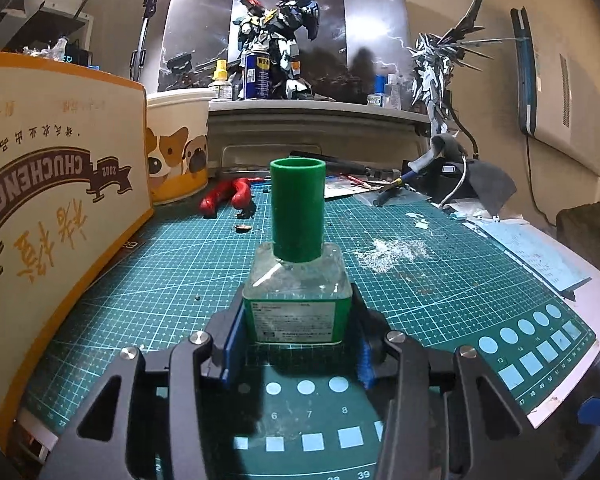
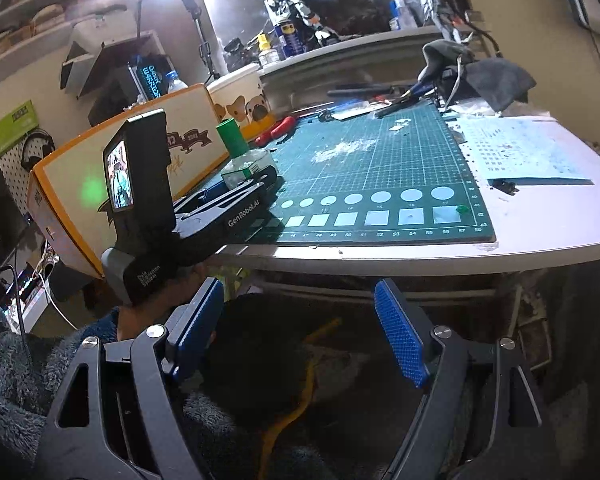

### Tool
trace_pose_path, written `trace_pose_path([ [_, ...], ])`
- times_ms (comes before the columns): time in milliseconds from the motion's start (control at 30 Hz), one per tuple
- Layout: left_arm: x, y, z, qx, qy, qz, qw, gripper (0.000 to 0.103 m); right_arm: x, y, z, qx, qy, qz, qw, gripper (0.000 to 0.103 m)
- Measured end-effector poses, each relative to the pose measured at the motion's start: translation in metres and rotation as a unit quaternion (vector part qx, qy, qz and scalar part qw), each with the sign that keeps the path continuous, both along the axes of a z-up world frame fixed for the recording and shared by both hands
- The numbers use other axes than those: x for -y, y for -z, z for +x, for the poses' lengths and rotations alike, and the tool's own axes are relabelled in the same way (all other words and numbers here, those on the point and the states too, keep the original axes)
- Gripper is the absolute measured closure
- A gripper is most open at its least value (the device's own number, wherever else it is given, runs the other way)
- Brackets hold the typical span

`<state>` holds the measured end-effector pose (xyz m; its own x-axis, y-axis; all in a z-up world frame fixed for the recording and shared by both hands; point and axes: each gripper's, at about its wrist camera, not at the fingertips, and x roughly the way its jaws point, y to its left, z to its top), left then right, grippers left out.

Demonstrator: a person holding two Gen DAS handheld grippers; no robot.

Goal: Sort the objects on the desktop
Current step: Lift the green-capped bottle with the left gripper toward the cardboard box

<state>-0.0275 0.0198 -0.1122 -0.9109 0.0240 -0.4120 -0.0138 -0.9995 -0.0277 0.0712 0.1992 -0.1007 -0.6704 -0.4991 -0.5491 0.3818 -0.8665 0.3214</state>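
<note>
My left gripper (image 1: 296, 332) is shut on a square glass bottle (image 1: 296, 292) with a tall green cap (image 1: 297, 208). The bottle stands upright on the green cutting mat (image 1: 440, 280), with the blue pads against its two sides. The right wrist view shows the same bottle (image 2: 240, 156) in the left gripper (image 2: 236, 184) at the mat's left edge. My right gripper (image 2: 300, 328) is open and empty, held off the desk below its front edge (image 2: 380, 256).
An orange-and-white cardboard box (image 1: 56, 208) stands left of the bottle, with a dog-print tub (image 1: 180, 152) behind it. Red-handled pliers (image 1: 228, 196), tools (image 1: 380, 184), white debris (image 1: 392, 256) and a pale blue decal sheet (image 1: 540, 252) lie on the desk. Model robots stand on the back shelf (image 1: 320, 108).
</note>
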Motion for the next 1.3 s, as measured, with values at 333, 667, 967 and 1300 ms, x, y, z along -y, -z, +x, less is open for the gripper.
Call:
trace_pose_path([
  [333, 0.002, -0.011, 0.005, 0.006, 0.006, 0.008, 0.9999, 0.059, 0.001, 0.0, 0.0, 0.001, -0.001, -0.001, 1.0, 0.027],
  [667, 0.007, -0.077, 0.014, 0.003, 0.021, 0.015, 0.9997, 0.059, 0.002, -0.004, 0.0, -0.004, -0.011, -0.005, 1.0, 0.027],
  [967, 0.031, -0.156, 0.033, -0.024, 0.018, 0.015, 0.9994, 0.059, 0.01, -0.012, -0.003, -0.02, -0.035, -0.014, 0.999, 0.027],
  [1300, 0.118, -0.234, 0.046, -0.003, 0.008, 0.027, 0.9996, 0.059, 0.027, -0.018, -0.007, -0.035, -0.066, -0.021, 0.997, 0.027],
])
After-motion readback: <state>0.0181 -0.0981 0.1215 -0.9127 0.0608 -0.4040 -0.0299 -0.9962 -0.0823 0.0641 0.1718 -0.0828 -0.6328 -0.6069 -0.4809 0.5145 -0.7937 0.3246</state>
